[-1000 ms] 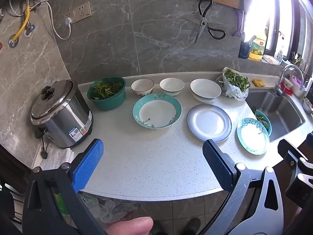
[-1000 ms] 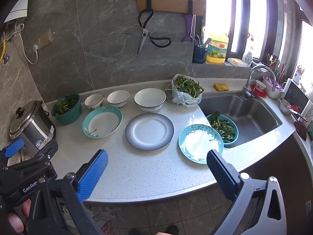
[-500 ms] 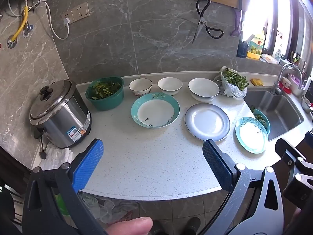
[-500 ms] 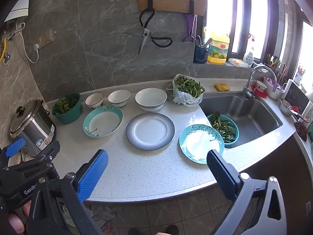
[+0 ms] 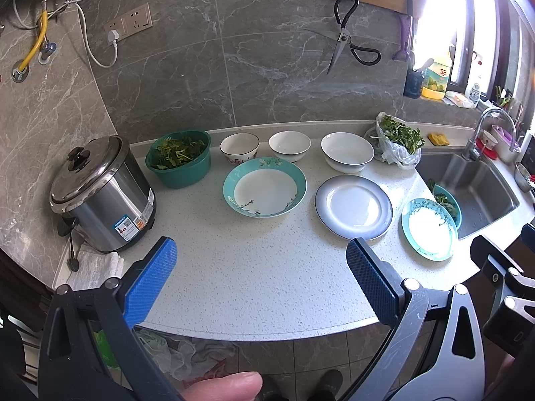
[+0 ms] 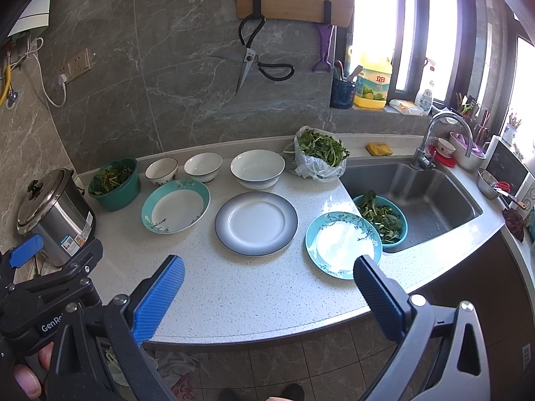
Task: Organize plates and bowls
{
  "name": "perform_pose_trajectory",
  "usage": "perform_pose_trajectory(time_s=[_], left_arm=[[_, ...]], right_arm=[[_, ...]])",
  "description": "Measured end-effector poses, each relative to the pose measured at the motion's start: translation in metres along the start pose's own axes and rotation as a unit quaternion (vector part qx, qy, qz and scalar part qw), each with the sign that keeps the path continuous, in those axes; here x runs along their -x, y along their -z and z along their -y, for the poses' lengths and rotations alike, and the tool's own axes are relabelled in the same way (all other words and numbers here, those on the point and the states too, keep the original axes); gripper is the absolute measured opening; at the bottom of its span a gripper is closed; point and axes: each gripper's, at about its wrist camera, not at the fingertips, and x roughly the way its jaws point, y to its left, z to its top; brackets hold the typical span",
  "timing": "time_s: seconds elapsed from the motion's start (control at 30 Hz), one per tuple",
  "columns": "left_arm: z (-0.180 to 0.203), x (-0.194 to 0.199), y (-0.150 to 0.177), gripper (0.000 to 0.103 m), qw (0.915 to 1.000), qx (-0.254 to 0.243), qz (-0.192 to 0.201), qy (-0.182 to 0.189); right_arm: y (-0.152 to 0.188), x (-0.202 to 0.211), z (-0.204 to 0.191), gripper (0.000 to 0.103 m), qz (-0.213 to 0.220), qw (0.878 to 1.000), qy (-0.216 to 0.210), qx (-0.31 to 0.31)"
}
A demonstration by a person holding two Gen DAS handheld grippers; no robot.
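Observation:
On the white counter lie a teal-rimmed deep plate [image 5: 264, 187] [image 6: 175, 205], a grey-rimmed flat plate [image 5: 353, 206] [image 6: 256, 223] and a smaller teal plate [image 5: 429, 229] [image 6: 342, 244] by the sink. Behind them stand three white bowls: a small patterned one [image 5: 239, 148] [image 6: 162, 171], a small plain one [image 5: 289, 145] [image 6: 203, 166] and a large one [image 5: 347, 151] [image 6: 257, 169]. My left gripper [image 5: 260, 277] is open and empty above the counter's front edge. My right gripper [image 6: 267, 287] is open and empty, its right finger just in front of the smaller teal plate.
A steel rice cooker [image 5: 100, 197] stands at the left, a green basin of greens [image 5: 179, 160] beside it. A bag of greens [image 6: 317, 157] and a teal colander of greens [image 6: 383, 219] sit by the sink [image 6: 418, 193]. Scissors hang on the wall.
Both views have shifted very slightly; the grippers stay open and nothing on the counter has moved.

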Motion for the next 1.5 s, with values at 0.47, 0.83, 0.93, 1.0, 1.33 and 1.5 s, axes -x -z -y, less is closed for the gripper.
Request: perform_pose_trajectory(time_s=[0.47, 0.83, 0.93, 1.0, 1.33, 1.5], left_arm=[[0.004, 0.002, 0.003, 0.103, 1.0000, -0.002, -0.001, 0.001], [0.004, 0.002, 0.004, 0.103, 1.0000, -0.002, -0.001, 0.001], [0.003, 0.001, 0.004, 0.103, 1.0000, -0.003, -0.003, 0.001], [0.003, 0.001, 0.003, 0.103, 1.0000, -0.002, -0.002, 0.001], [0.003, 0.000, 0.005, 0.103, 1.0000, -0.002, -0.003, 0.002], [0.005, -0.008, 0.006, 0.103, 1.0000, -0.002, -0.008, 0.001]], right_arm=[[-0.001, 0.000, 0.000, 0.103, 0.000, 1.000, 0.000, 0.000], [-0.001, -0.001, 0.000, 0.103, 0.000, 1.000, 0.000, 0.001], [-0.001, -0.001, 0.000, 0.103, -0.001, 1.000, 0.000, 0.000], [-0.001, -0.001, 0.000, 0.103, 0.000, 1.000, 0.000, 0.000], [-0.001, -0.003, 0.000, 0.103, -0.001, 1.000, -0.001, 0.001], [-0.001, -0.004, 0.001, 0.103, -0.002, 1.000, -0.001, 0.000]])
